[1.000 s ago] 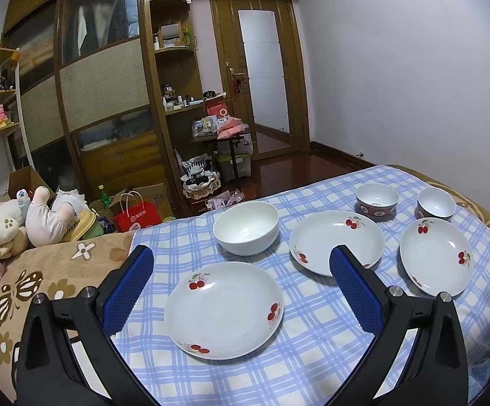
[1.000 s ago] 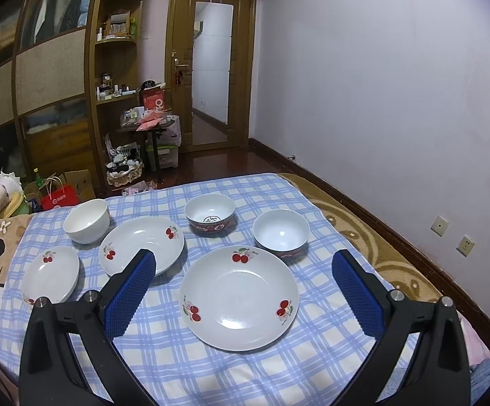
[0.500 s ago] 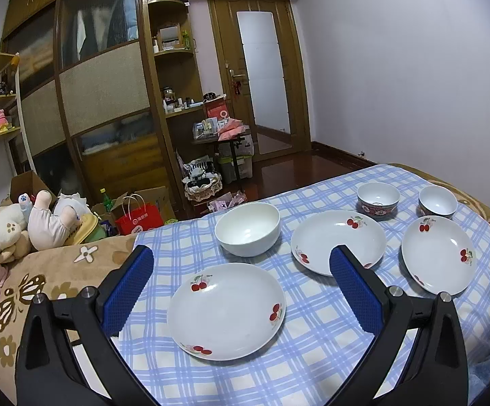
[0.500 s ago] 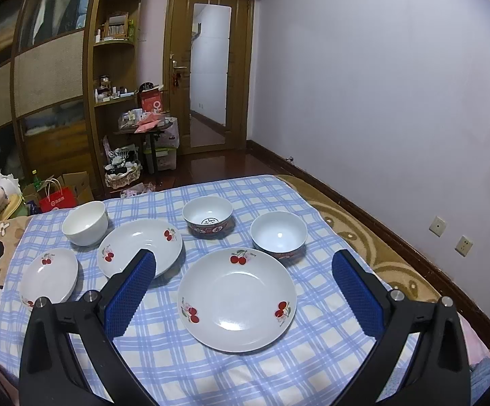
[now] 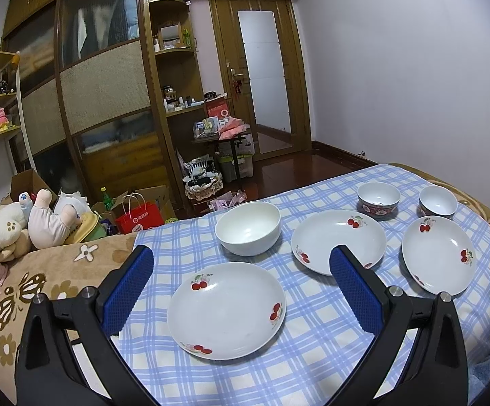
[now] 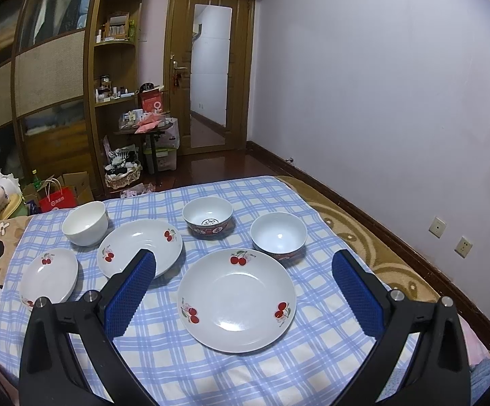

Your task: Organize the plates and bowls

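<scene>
Three white cherry-print plates lie on a blue checked cloth [image 5: 312,355]: a left plate [image 5: 226,309] [image 6: 49,275], a middle plate [image 5: 338,240] [image 6: 140,248] and a right plate [image 5: 439,258] [image 6: 236,299]. A plain white bowl [image 5: 248,228] [image 6: 85,223], a red-patterned bowl [image 5: 378,201] [image 6: 207,216] and a small white bowl [image 5: 438,203] [image 6: 278,235] stand behind them. My left gripper [image 5: 241,270] is open, above the left plate. My right gripper [image 6: 243,272] is open, above the right plate. Both are empty.
The cloth covers a bed with a brown patterned blanket [image 5: 41,277]; stuffed toys [image 5: 24,230] lie at its left. Beyond the bed's far edge are a red bag [image 5: 140,218], boxes, a small cluttered table [image 5: 224,135] and wardrobes. A wall [image 6: 380,101] runs along the right.
Both grippers have drifted slightly back and up; the dishes sit a little lower and smaller in view. Nothing was grasped or moved.
</scene>
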`<state>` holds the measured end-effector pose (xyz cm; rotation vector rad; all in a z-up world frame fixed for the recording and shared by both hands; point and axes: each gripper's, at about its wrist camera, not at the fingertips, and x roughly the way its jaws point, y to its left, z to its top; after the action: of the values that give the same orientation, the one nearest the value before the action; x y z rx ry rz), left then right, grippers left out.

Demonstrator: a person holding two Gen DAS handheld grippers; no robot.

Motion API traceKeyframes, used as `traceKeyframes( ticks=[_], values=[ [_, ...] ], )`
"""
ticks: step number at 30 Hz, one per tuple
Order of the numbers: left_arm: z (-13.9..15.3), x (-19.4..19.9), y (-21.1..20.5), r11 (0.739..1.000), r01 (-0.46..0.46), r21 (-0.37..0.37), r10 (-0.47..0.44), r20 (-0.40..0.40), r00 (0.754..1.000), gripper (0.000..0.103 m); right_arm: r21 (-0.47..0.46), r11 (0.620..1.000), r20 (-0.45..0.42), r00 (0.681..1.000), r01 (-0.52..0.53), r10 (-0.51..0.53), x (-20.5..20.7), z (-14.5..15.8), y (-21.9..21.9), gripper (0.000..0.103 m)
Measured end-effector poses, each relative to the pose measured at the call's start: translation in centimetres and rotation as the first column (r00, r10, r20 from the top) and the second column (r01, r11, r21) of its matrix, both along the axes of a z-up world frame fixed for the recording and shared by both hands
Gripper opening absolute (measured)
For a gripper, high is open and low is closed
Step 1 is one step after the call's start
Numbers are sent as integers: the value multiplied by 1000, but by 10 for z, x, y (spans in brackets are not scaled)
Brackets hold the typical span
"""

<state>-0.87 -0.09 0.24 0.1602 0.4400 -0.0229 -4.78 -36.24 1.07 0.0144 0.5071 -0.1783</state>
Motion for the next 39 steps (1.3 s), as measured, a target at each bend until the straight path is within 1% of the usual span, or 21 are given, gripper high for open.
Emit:
traceKeyframes(
  ticks=[32,39],
  values=[
    [1,-1,2,1000,-5,-3,5,3,1000,102,-1,1000,-2,1000,-1,1,0,0,1,103],
    [2,1,4,1000,2,-8,-3,-16,1000,102,15,1000,-1,1000,-17,17,0,2,1,103]
  ],
)
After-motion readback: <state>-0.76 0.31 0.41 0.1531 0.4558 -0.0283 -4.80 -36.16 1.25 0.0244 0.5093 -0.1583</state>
